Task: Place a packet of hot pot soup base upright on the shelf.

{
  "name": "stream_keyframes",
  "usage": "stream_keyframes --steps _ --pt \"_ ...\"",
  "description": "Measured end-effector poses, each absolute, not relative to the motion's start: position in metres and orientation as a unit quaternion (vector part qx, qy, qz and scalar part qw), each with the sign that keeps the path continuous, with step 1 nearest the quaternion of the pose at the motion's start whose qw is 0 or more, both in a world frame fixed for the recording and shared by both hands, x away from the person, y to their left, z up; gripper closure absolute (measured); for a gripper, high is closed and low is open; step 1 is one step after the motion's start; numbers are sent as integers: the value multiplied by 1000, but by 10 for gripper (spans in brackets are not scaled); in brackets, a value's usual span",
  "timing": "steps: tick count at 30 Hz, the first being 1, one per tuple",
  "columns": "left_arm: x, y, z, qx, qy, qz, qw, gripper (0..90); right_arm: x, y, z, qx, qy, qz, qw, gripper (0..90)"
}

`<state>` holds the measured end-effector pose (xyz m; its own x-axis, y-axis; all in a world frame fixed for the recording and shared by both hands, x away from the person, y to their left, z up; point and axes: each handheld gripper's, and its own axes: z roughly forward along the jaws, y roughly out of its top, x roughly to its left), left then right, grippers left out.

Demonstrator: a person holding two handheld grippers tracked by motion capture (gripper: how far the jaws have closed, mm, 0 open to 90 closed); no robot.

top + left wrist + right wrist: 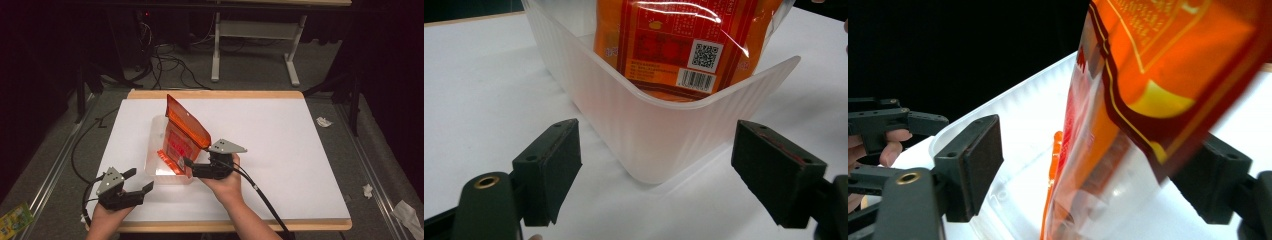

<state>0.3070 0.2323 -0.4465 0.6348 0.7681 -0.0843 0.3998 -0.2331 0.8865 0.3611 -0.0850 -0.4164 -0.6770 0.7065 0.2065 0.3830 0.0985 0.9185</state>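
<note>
Orange bag (185, 135) stands in the clear tub (152, 167); left tool (136, 186) and right tool (186, 162) both gape apart.

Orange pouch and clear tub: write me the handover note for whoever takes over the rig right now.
Left gripper: open, holding nothing, at the near corner of the clear plastic tub.
Right gripper: open, fingers on either side of the orange pouch; no grip visible.
The pouch stands tilted with its lower end inside the tub, on the white table.
Done: pouch partly in the tub.
Left: probably lay it fully inside, then withdraw.
</note>
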Motion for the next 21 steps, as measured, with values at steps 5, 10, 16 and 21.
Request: stream_keyframes --steps 5,10,16,21 --pt "307 231 -447 763 381 189 486 204 356 -94 -417 383 726 552 147 170" --pt "307 232 -447 761 383 190 488 199 336 -139 -420 391 727 540 164 152" --pt "306 231 -447 761 383 192 487 195 313 -205 -419 413 724 514 200 141" --pt "307 230 -449 767 381 190 480 190 289 -278 -425 461 703 479 252 138"
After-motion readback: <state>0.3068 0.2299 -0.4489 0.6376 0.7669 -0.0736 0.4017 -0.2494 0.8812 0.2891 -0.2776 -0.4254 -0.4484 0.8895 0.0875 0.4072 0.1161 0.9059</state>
